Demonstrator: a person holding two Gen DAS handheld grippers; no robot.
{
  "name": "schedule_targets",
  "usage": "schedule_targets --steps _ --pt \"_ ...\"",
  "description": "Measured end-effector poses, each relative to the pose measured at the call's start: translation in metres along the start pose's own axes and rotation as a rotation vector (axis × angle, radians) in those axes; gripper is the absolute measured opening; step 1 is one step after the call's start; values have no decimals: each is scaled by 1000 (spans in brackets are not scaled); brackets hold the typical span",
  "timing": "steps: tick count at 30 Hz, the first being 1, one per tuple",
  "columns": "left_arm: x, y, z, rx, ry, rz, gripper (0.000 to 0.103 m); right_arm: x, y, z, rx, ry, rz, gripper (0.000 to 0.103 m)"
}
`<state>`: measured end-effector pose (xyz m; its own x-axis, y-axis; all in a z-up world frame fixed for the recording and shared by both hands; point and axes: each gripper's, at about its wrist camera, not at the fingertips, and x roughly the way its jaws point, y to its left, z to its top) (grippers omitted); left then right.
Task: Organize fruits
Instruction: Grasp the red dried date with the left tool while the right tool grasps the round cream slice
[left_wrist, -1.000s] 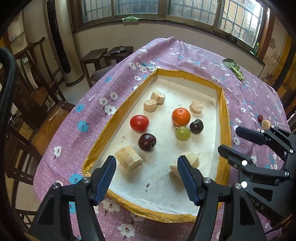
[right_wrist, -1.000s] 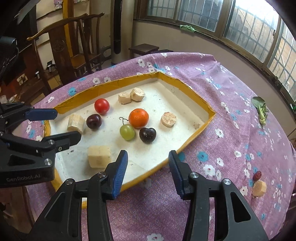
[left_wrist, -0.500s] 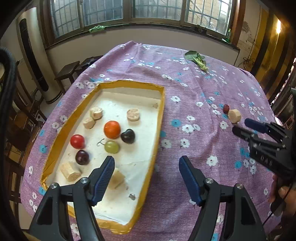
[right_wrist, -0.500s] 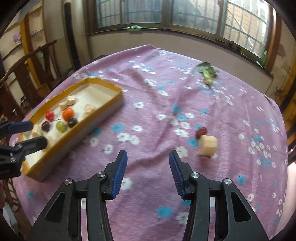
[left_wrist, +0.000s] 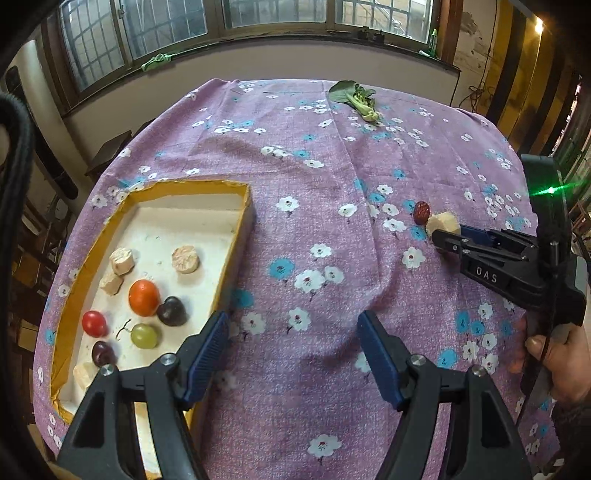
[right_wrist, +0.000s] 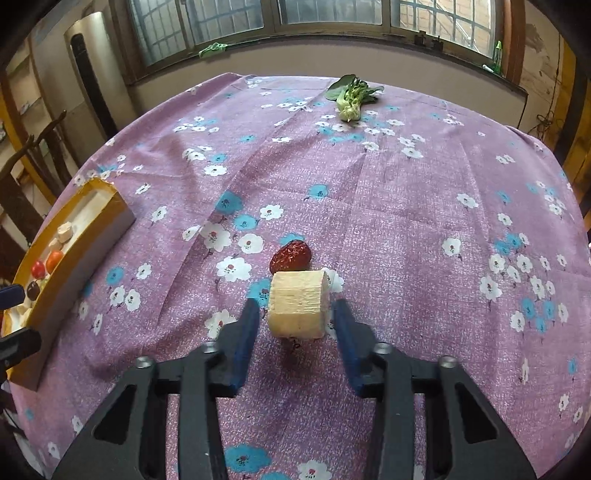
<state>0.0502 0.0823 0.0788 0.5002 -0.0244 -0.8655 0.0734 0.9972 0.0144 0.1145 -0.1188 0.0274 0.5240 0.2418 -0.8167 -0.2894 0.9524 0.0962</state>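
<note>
Right wrist view shows the right gripper pitched down at the counter, its two blue pads either side of a pale banana chunk that lies on the flowered purple cloth; a thin gap shows on each side, so the pads look just short of pressing, though the jaws have come in narrow around the chunk. A wrinkled red date sits touching the chunk's far side, which is likely why the gripper comes in from the near side and straddles only the chunk. Both pieces lie well apart from the yellow-rimmed tray at the far left, where the other fruit is gathered, so the step in hand looks like picking up a stray piece to carry it there. In the left wrist view the left gripper hangs with jaws wide and nothing between them, tilted down over bare cloth just right of the tray's near corner. There the tray holds an orange, a tomato, a green grape, dark plums and more banana chunks, while a hand at the right edge grips the right gripper's handle.
</note>
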Motion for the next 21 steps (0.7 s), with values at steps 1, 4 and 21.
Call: schedule_targets --steps 1,4,21 --pt "3 -6 5 10 3 -16 74 -4 -2 -1 -8 -12 3 27" --pt "15 -34 23 56 0 -69 74 -24 -13 -8 -10 -57 -2 27" --pt "106 -130 84 269 60 -216 24 -69 -72 -47 81 -86 15 27"
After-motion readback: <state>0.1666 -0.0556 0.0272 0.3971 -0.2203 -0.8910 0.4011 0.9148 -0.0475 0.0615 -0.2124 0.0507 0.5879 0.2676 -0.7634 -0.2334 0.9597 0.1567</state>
